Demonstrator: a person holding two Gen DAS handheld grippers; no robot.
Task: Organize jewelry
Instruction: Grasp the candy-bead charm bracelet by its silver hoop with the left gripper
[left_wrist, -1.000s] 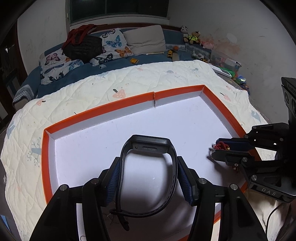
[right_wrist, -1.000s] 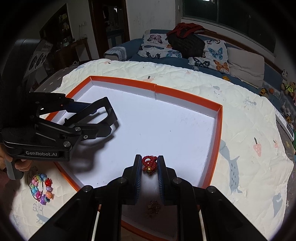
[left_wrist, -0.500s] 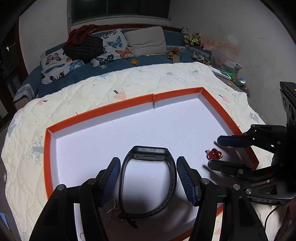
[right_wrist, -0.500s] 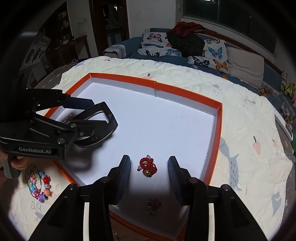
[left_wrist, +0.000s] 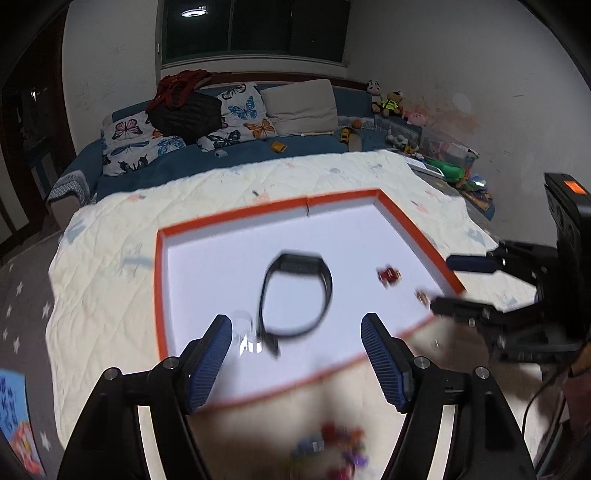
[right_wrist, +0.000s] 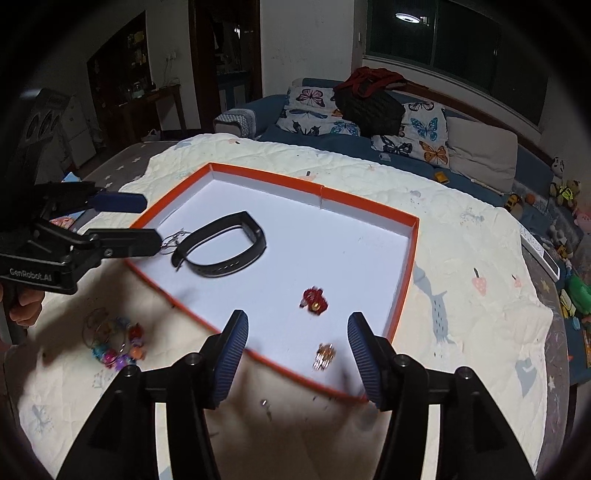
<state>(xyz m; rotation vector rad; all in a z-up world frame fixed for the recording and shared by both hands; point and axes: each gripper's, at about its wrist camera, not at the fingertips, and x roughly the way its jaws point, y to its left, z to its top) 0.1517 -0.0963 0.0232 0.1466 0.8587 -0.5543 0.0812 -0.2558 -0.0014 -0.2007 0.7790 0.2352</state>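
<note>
Nearest to the right-wrist camera, the right tool (right_wrist: 295, 350) stands wide with nothing between its blue pads; its jaws have just been opening. The left tool (left_wrist: 295, 354) is also wide and empty, and its jaws have just been opening too. On the quilt (right_wrist: 461, 258), outside the near left edge of the tray (right_wrist: 406, 273), lies a bracelet of coloured beads (right_wrist: 118, 343). Inside the orange-rimmed white tray, a small gold piece (right_wrist: 325, 355) lies near the near edge. A little farther in is the red knotted ornament (right_wrist: 314, 300), apart from both tools. The black wristband (right_wrist: 221, 249) lies toward the left side of the tray, with a thin silvery piece (right_wrist: 173, 240) just beside its strap end. Behind the quilt, butterfly pillows (right_wrist: 417, 136) lean on a blue sofa.
</note>
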